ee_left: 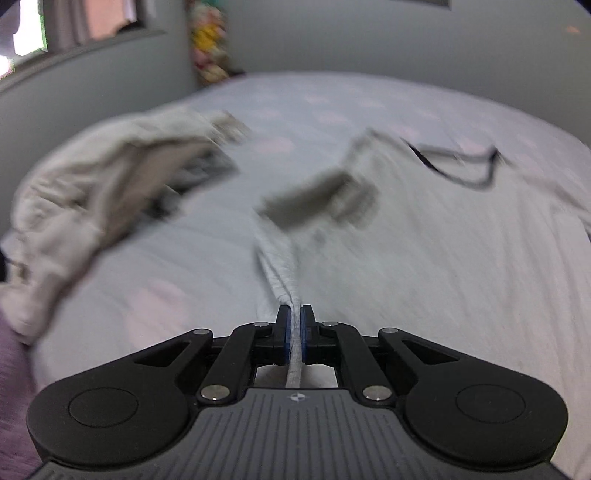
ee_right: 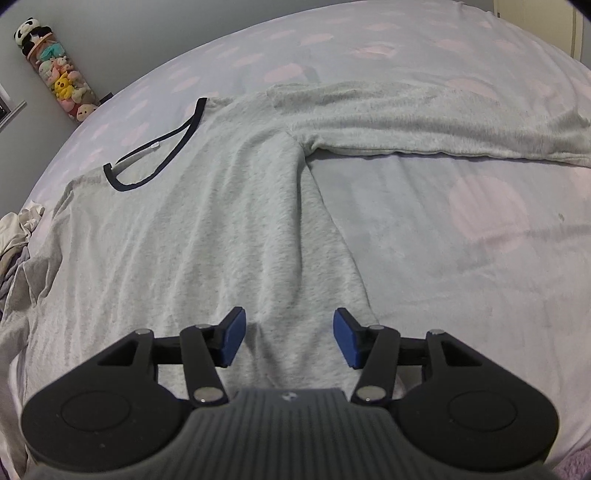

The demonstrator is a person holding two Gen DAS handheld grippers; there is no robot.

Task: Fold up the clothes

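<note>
left claw (ee_left: 294,314) pinched tight on a fold of the grey shirt (ee_right: 207,229) (cloth bunched between the pads) | right claw (ee_right: 289,326) gaping over the shirt's near hem, gripping nothing | shirt spread flat on bed (ee_right: 461,240), dark collar far left | blurred heap, probably clothes (ee_left: 92,195), left

Both wrist cams: close, downward, shirt (ee_right: 207,221).

walls (ee_left: 332,44): grey | window (ee_left: 22,33): daylight | bedspread (ee_right: 461,229): lavender, pink patches
</note>
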